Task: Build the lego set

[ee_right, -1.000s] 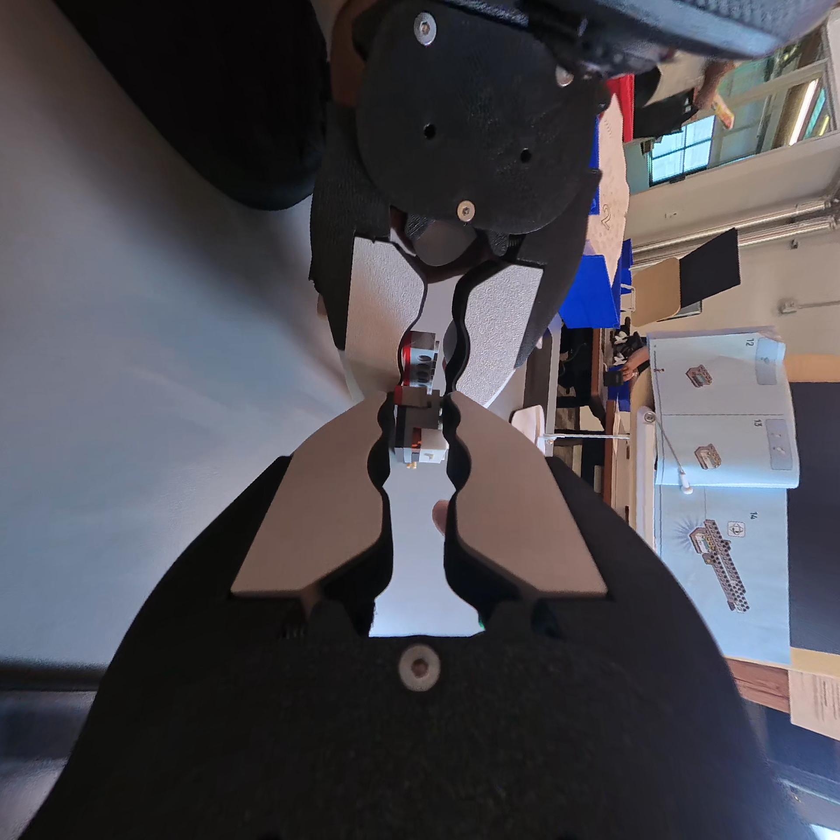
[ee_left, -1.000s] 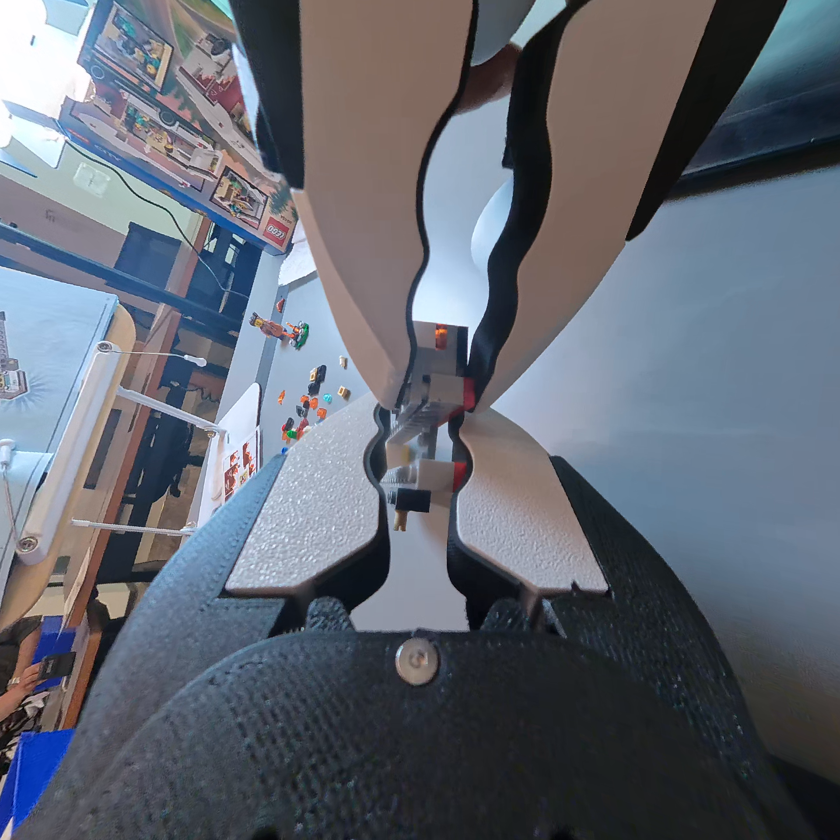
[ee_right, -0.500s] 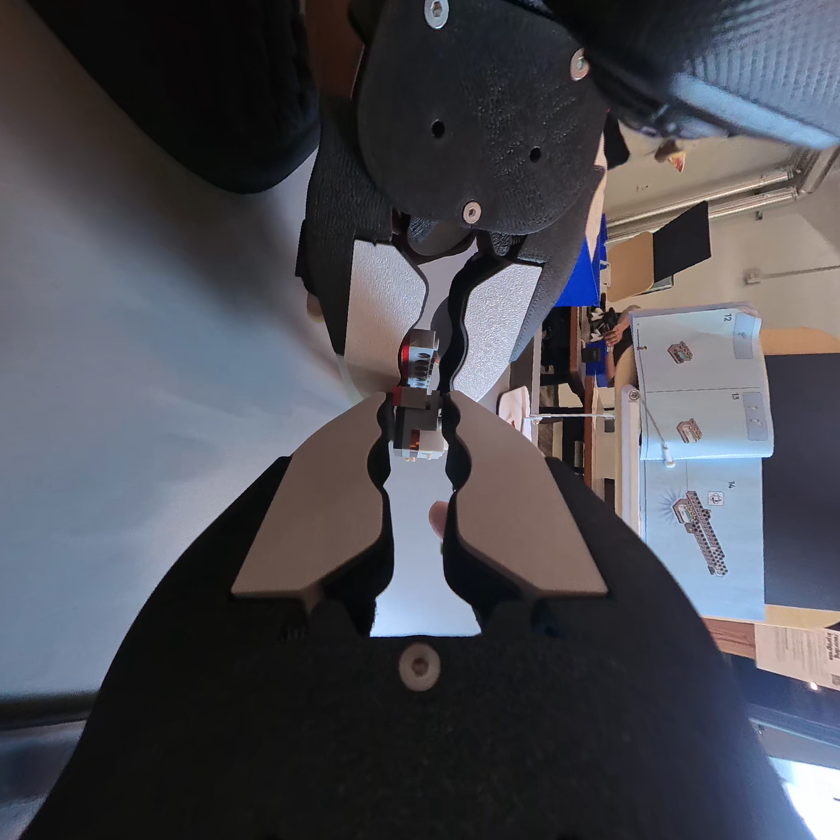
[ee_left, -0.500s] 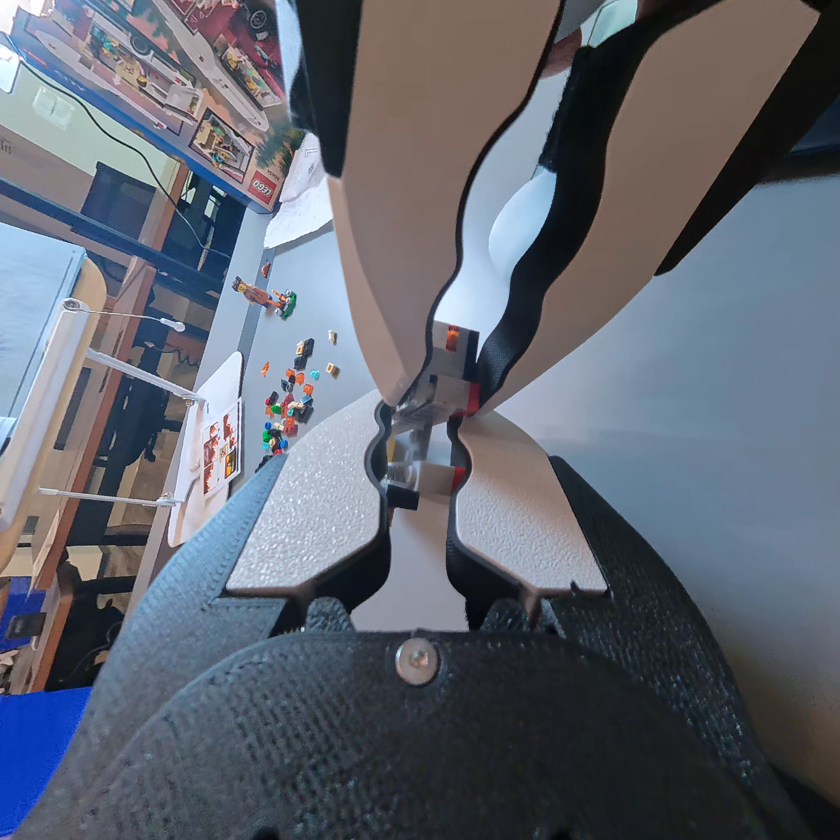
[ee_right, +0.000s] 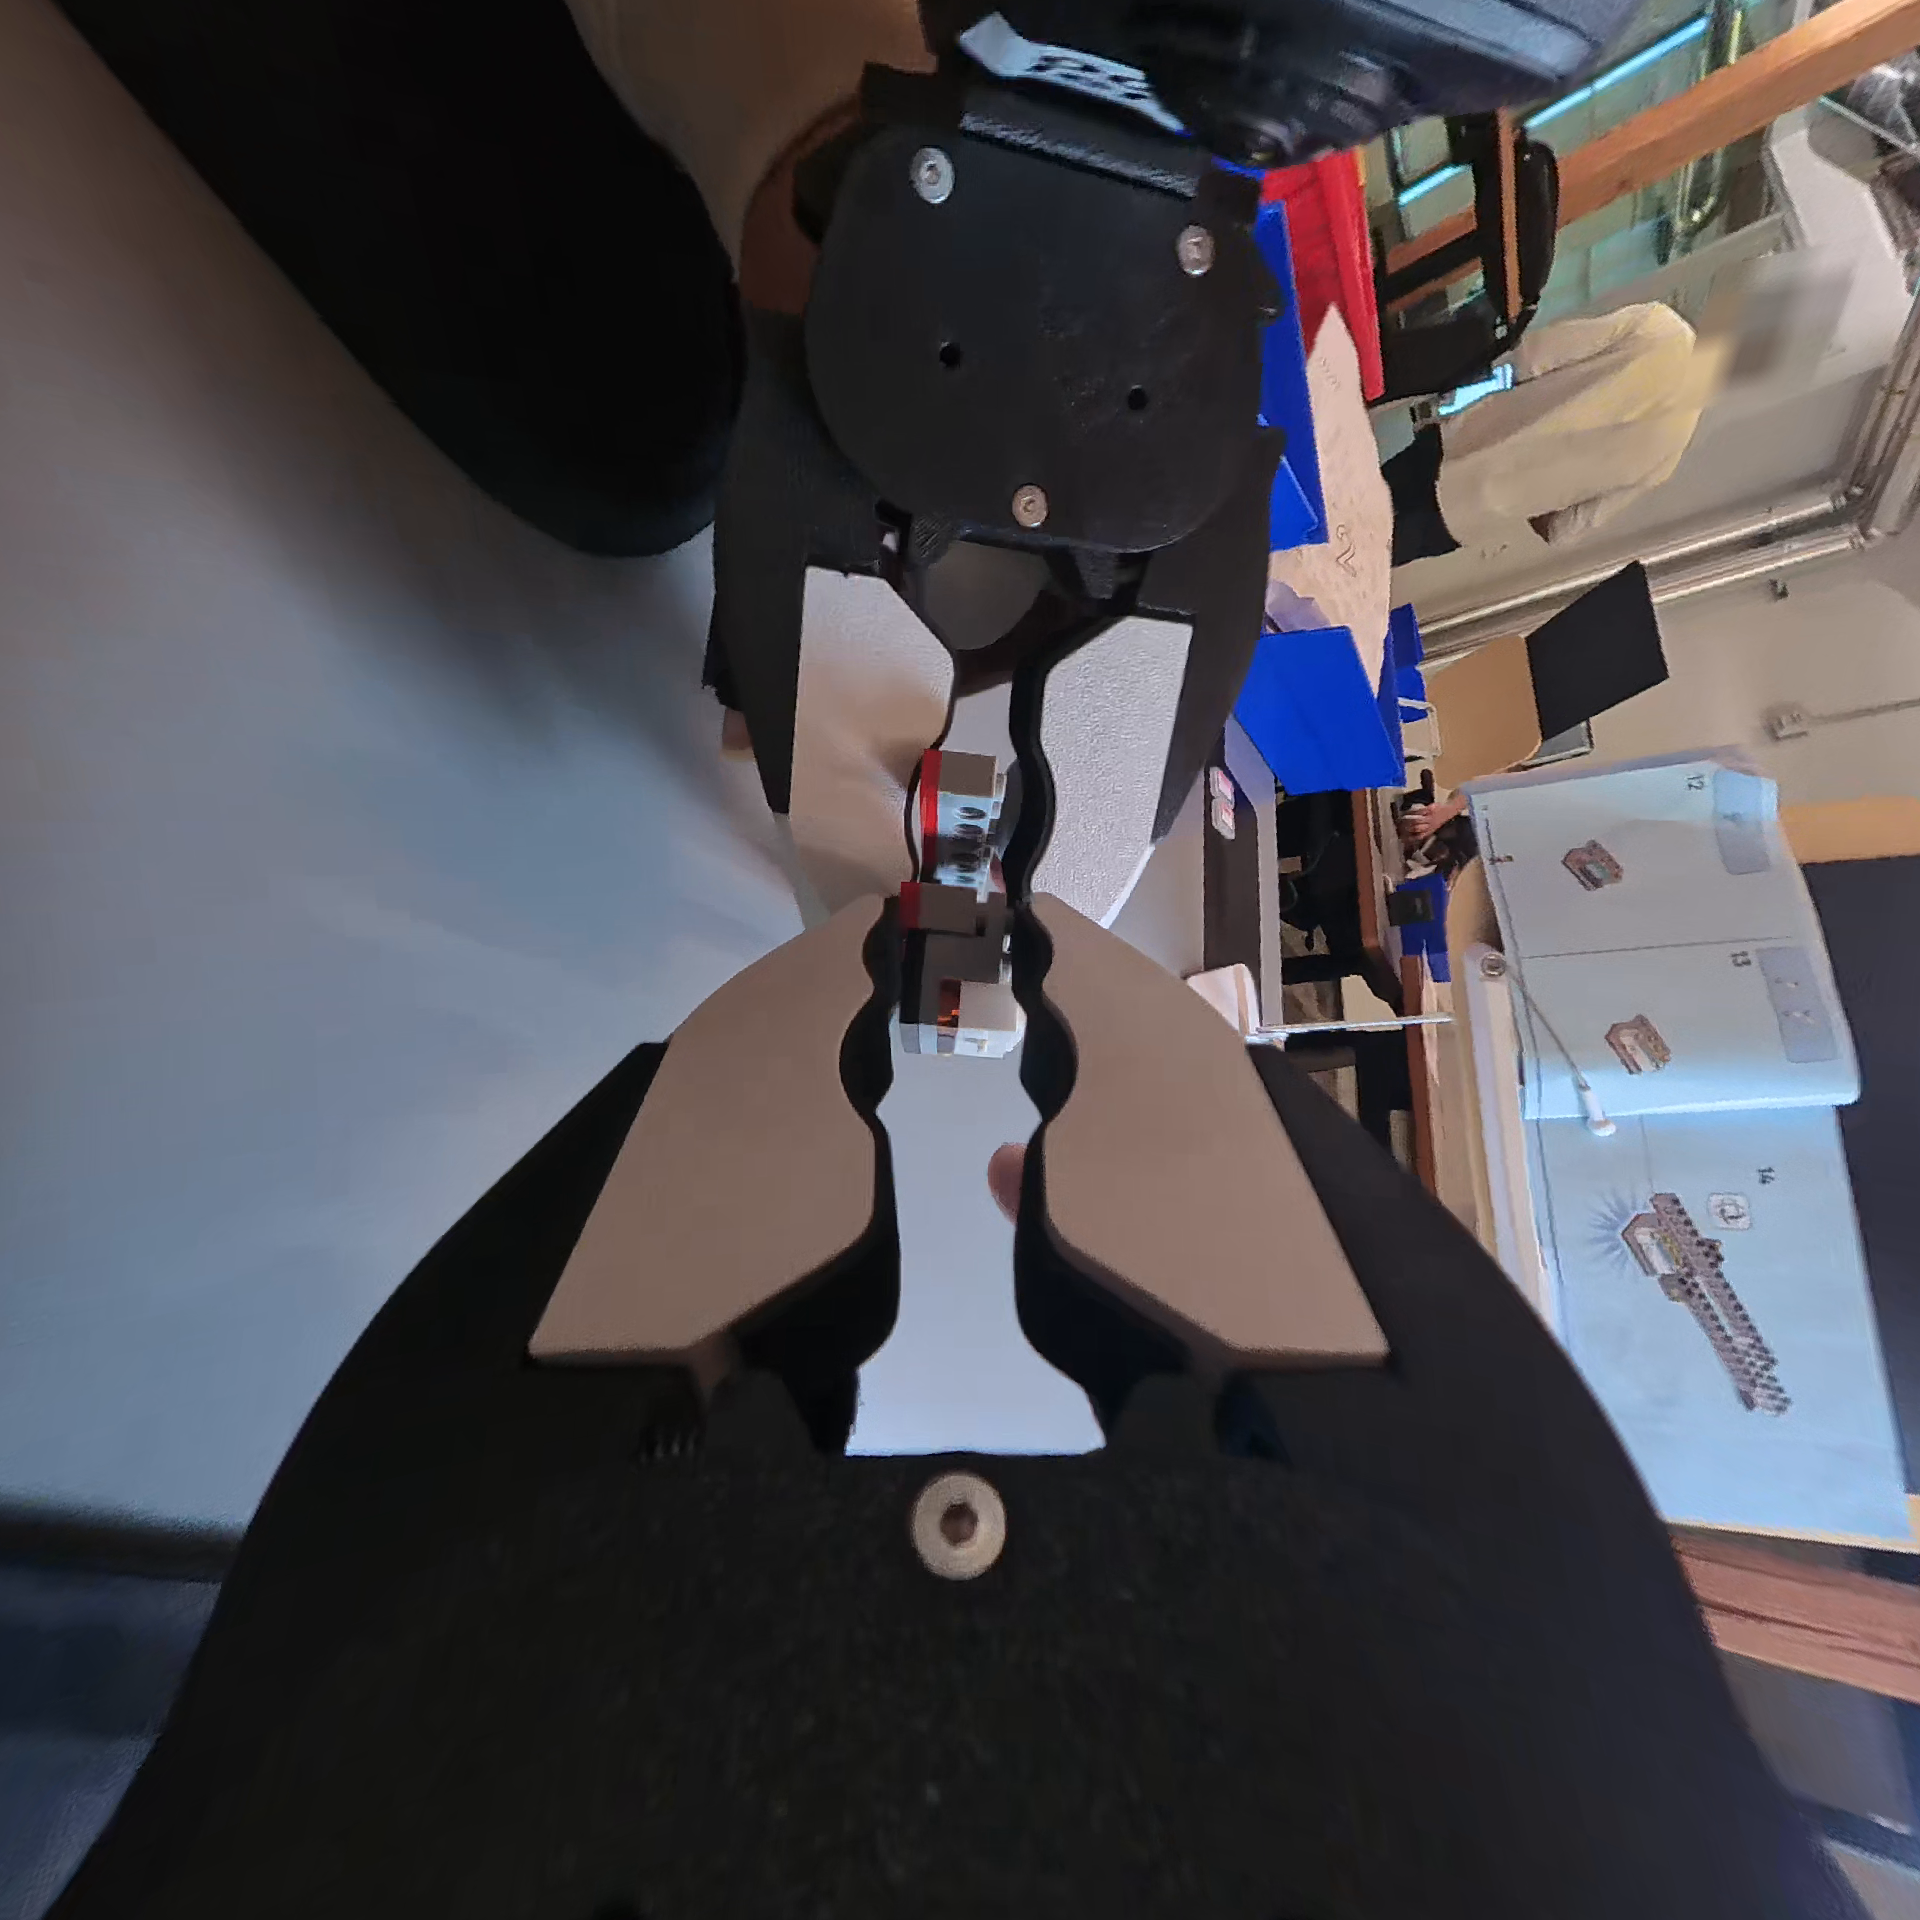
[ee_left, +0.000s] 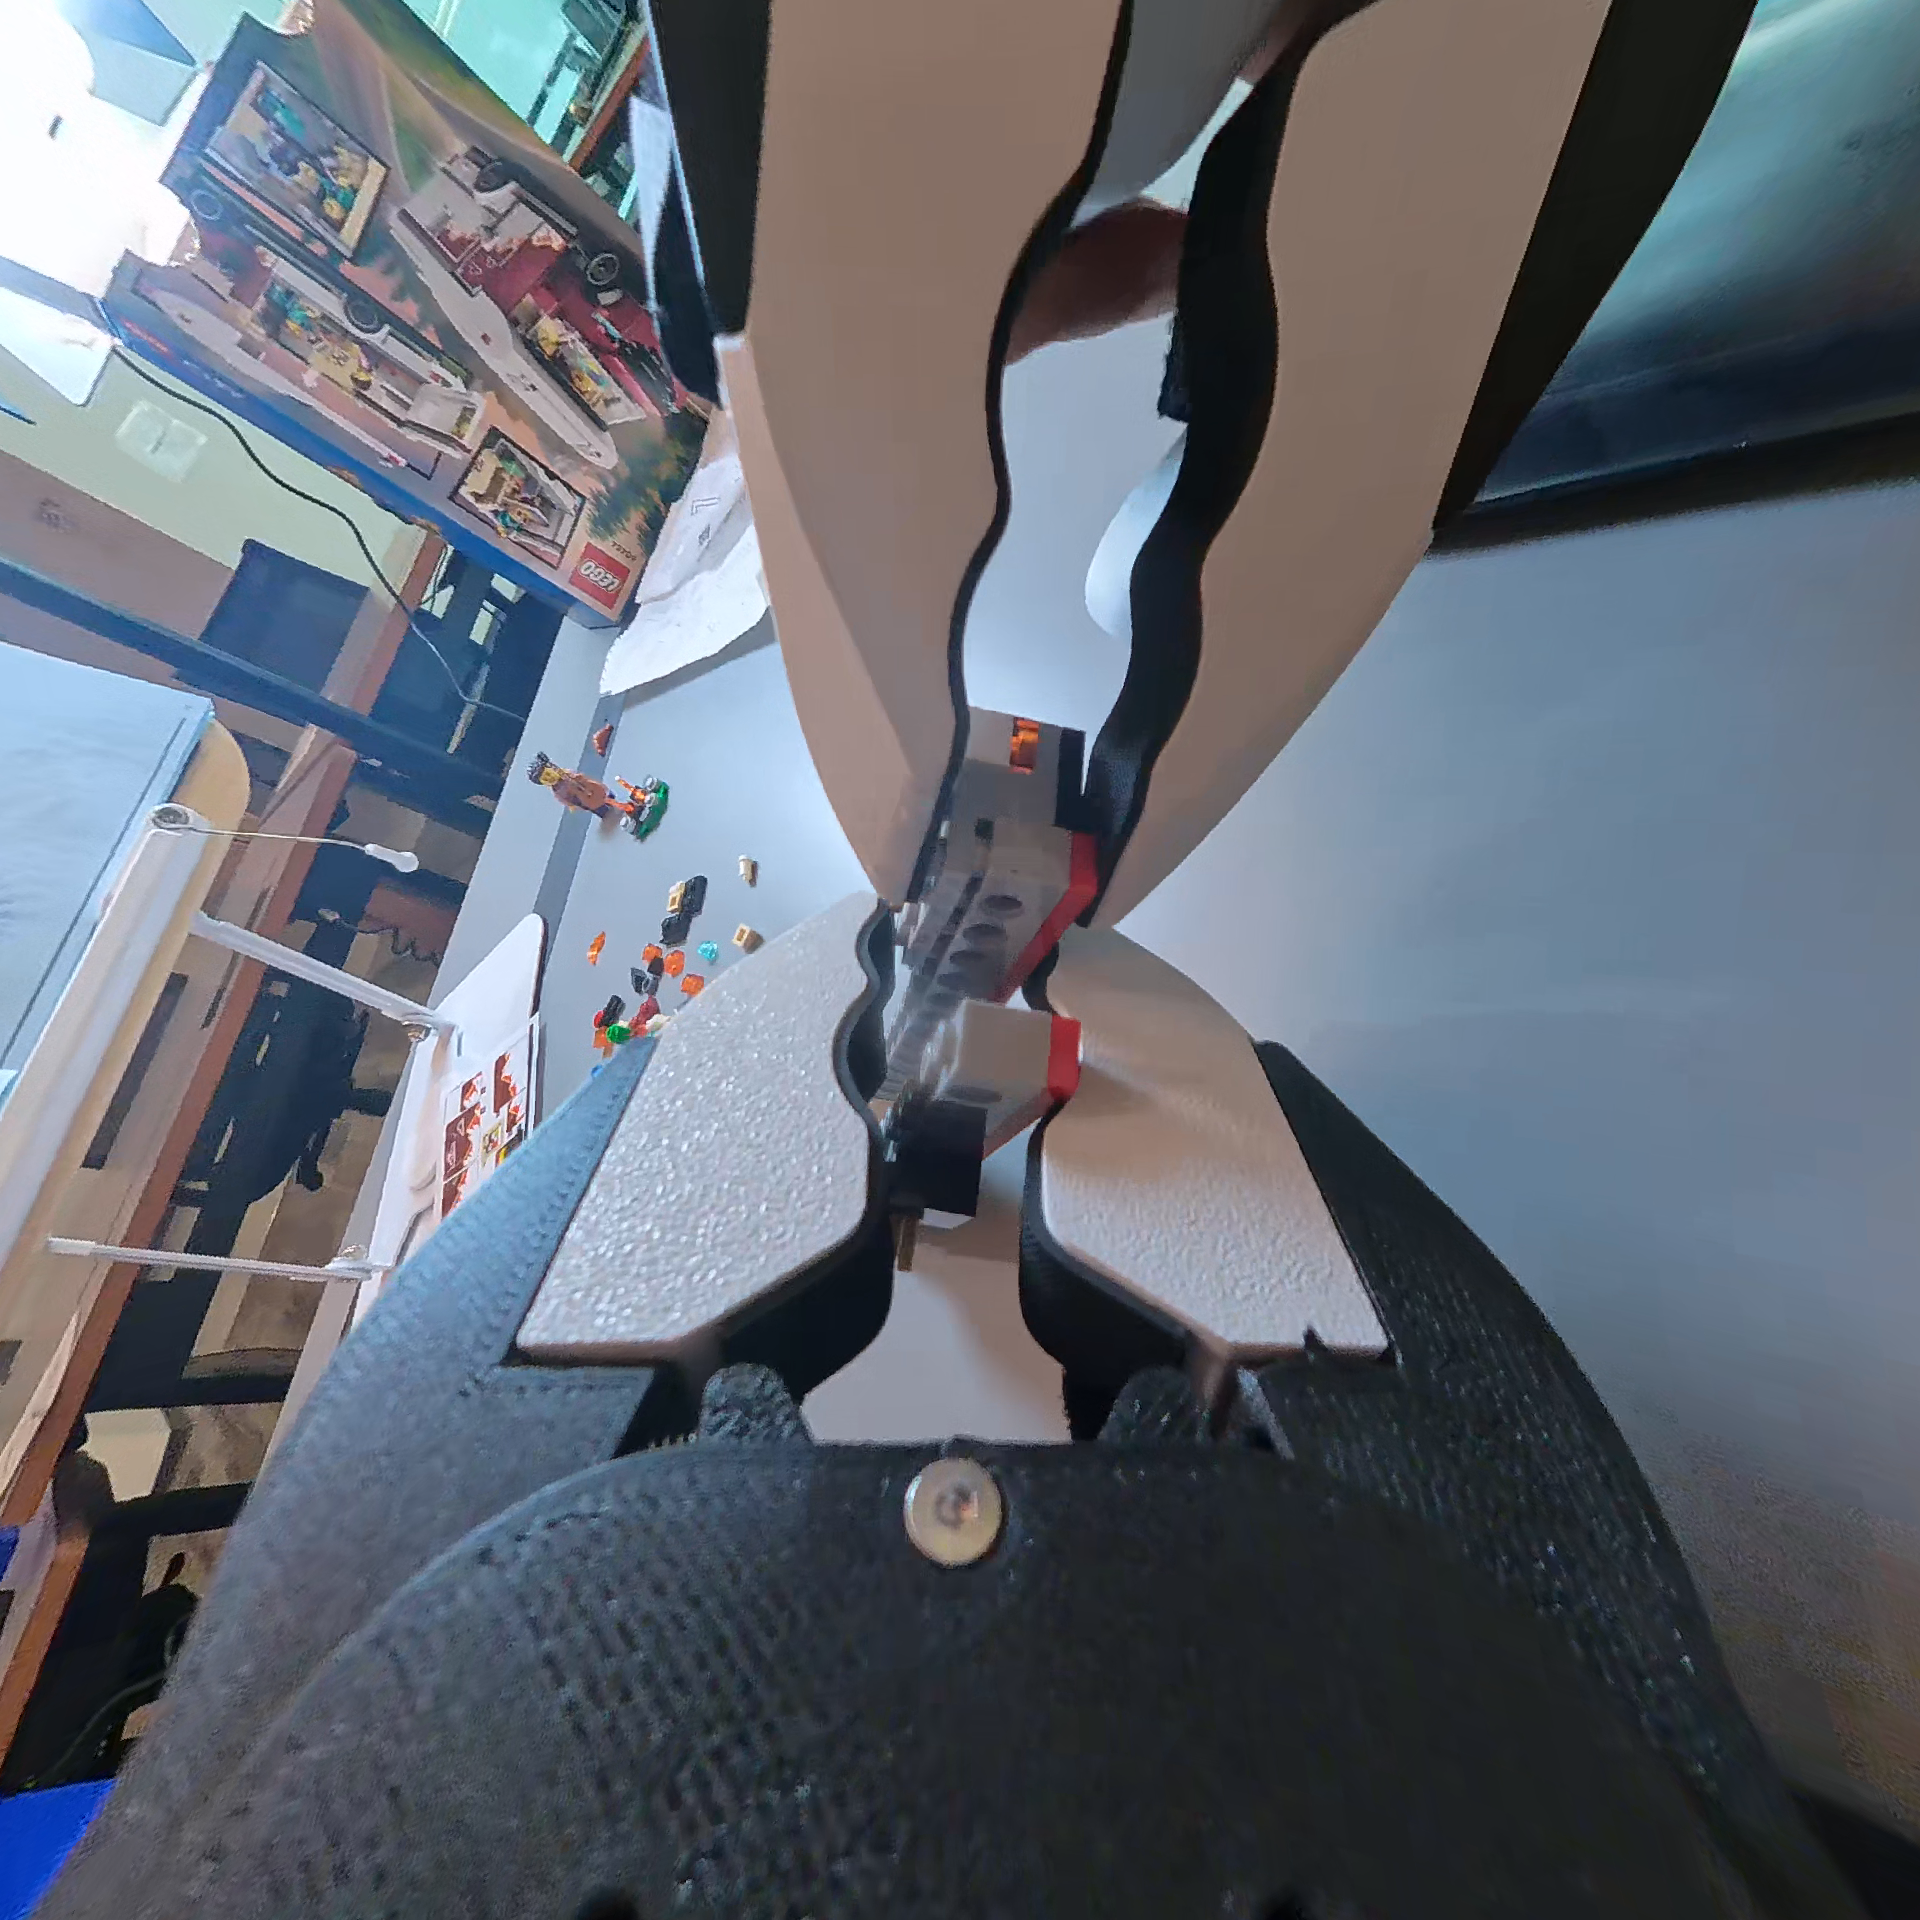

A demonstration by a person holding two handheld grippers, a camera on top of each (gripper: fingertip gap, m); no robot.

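While my left gripper [ee_left: 961, 1023] clamps 1 end of the grey-and-red lego assembly [ee_left: 987, 977], my right gripper [ee_right: 951, 961] pinches the other, seemingly above the white table [ee_left: 1558, 883].

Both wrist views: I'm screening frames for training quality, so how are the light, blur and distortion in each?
Left wrist view: bright side light, top-left corner blown out, strong wide-angle bending; the lego assembly is sharp between the left gripper fingers. Right wrist view: the right gripper is backlit and dark, the instruction booklet at the right edge looks stretched, and the lower corners are smeared.
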